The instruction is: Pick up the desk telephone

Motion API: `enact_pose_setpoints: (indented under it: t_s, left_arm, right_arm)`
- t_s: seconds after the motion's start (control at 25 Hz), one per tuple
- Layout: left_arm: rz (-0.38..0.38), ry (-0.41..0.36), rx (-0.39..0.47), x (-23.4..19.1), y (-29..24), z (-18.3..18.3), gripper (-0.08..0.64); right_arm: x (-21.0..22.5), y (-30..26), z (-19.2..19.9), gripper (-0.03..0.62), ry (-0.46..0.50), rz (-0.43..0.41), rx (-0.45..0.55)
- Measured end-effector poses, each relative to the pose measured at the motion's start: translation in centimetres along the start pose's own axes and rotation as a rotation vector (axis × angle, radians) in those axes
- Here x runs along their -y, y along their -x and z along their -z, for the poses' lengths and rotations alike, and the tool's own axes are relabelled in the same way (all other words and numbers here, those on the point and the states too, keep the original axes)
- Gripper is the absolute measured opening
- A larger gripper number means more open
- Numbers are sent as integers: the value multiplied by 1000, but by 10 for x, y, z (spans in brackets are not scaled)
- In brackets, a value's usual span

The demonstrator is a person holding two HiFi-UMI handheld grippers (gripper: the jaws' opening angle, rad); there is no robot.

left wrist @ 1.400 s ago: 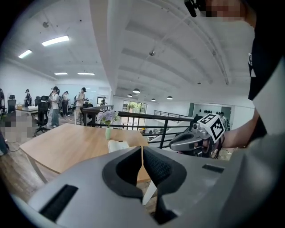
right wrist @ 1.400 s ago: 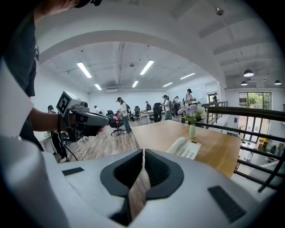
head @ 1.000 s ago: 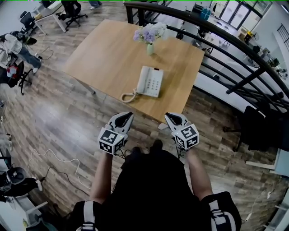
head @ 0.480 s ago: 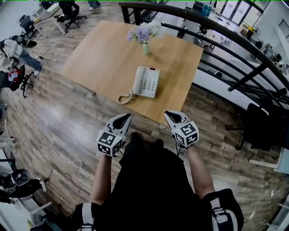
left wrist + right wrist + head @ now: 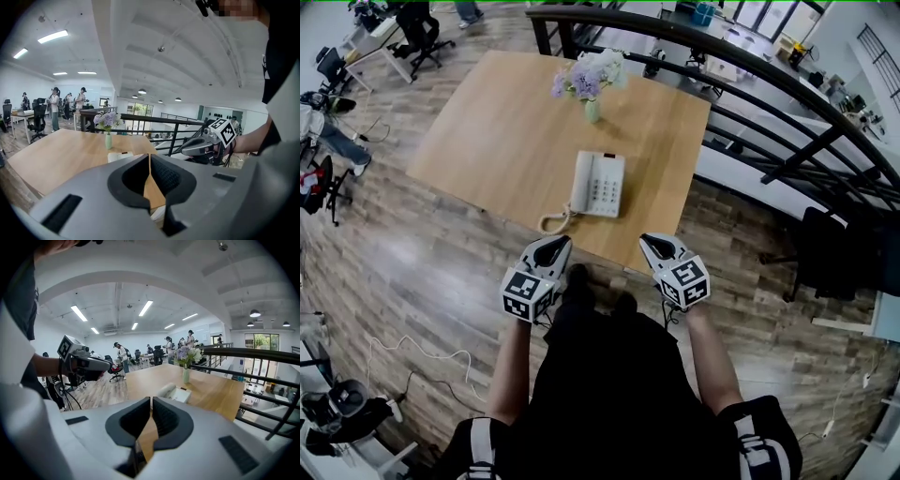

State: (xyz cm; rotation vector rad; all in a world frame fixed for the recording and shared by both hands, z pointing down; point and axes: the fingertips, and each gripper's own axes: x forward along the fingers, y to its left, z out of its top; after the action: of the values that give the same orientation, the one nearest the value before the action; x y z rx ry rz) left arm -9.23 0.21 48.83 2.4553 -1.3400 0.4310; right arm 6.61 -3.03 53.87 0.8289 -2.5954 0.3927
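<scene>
A white desk telephone (image 5: 598,184) with a coiled cord lies near the front edge of a wooden table (image 5: 497,131). My left gripper (image 5: 557,243) and right gripper (image 5: 649,241) are held side by side just short of that edge, both shut and empty, apart from the phone. Beyond the closed jaws of the left gripper (image 5: 149,159), its own view shows the phone (image 5: 123,156) ahead and the right gripper (image 5: 197,146) off to the side. Past the shut right gripper (image 5: 151,401), the right gripper view shows the phone (image 5: 173,392) on the table.
A vase of pale purple flowers (image 5: 586,84) stands behind the phone. A black railing (image 5: 787,103) runs along the table's right and far sides. Office chairs (image 5: 422,28) and people are at the far left; cables (image 5: 422,352) lie on the wooden floor.
The table and phone have drawn closer in the head view as the person steps toward them. Both grippers have moved forward to the table's edge and stay shut.
</scene>
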Motion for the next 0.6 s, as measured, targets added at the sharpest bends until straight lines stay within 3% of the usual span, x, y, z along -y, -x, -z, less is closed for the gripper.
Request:
enact_pose_setpoints:
  t_s: [0.6]
  left_arm:
    - [165,-46,-25,-96,-53,-23,31]
  right_arm:
    - [23,-68,-39,34,-40,165,-13]
